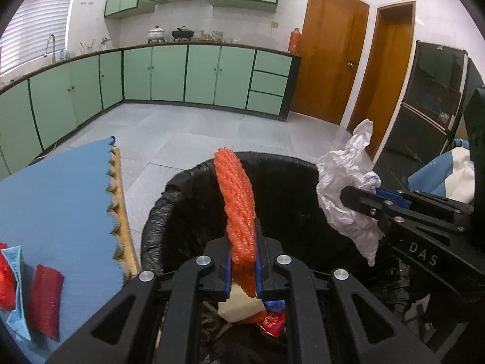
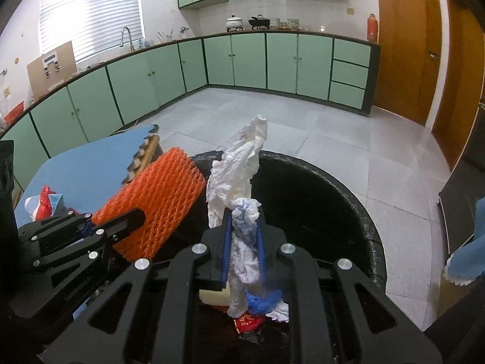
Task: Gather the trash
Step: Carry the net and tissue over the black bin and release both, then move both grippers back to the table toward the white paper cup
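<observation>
My left gripper [image 1: 244, 242] is shut on an orange foam net sleeve [image 1: 238, 200], held over the black-lined trash bin [image 1: 157, 212]. The sleeve [image 2: 157, 203] and the left gripper [image 2: 127, 221] also show in the right wrist view. My right gripper [image 2: 242, 227] is shut on a crumpled white tissue wad [image 2: 236, 176] above the same bin [image 2: 348, 200]. The right gripper [image 1: 360, 197] with the tissue [image 1: 342, 188] shows at the right of the left wrist view. Trash lies at the bin's bottom [image 2: 251, 318].
A table with a blue mat [image 1: 60, 188] stands left of the bin, holding red wrappers [image 1: 45, 300] and a blue scrap [image 1: 15, 288]. Green kitchen cabinets [image 1: 182, 72] line the far walls. A dark cabinet [image 1: 433, 97] stands at the right.
</observation>
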A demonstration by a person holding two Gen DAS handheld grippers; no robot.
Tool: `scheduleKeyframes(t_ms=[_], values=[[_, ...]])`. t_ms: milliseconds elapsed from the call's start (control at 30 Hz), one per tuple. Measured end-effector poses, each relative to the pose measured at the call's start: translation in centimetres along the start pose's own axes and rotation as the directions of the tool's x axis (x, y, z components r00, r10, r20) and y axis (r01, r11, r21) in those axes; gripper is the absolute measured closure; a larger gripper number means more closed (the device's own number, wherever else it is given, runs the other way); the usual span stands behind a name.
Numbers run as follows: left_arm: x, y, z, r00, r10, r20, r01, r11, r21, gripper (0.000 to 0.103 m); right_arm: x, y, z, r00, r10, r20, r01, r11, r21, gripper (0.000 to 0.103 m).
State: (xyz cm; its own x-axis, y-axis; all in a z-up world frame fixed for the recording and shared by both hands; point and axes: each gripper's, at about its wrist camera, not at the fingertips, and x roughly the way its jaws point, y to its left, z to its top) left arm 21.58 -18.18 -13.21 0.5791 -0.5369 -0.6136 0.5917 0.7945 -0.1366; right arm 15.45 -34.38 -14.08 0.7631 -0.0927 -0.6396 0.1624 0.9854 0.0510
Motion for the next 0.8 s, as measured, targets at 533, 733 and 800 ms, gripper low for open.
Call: scheduleKeyframes(t_ms=[533, 733, 800], values=[[-1.3, 1.5, -0.7, 1.000, 0.004, -0.012, -0.005, 0.999, -0.051, 0.055, 0.0, -1.5, -0.4, 0.997, -0.076, -0.004, 0.076, 0.996, 0.056, 0.023], [-5.8, 4.4, -1.5, 0.995, 0.090, 0.038, -0.088, 0.995, -0.049, 0.050, -1.5, 1.2, 0.5, 0.999, -0.039, 0.034, 0.038, 0.999, 0.038, 0.017], [-7.7, 5.8, -2.0, 0.990, 0.130, 0.058, -0.127, 0.990, -0.061, 0.048, -1.9, 2.9, 1.0, 0.999, -0.013, 0.049, 0.011, 0.999, 0.031, 0.014]])
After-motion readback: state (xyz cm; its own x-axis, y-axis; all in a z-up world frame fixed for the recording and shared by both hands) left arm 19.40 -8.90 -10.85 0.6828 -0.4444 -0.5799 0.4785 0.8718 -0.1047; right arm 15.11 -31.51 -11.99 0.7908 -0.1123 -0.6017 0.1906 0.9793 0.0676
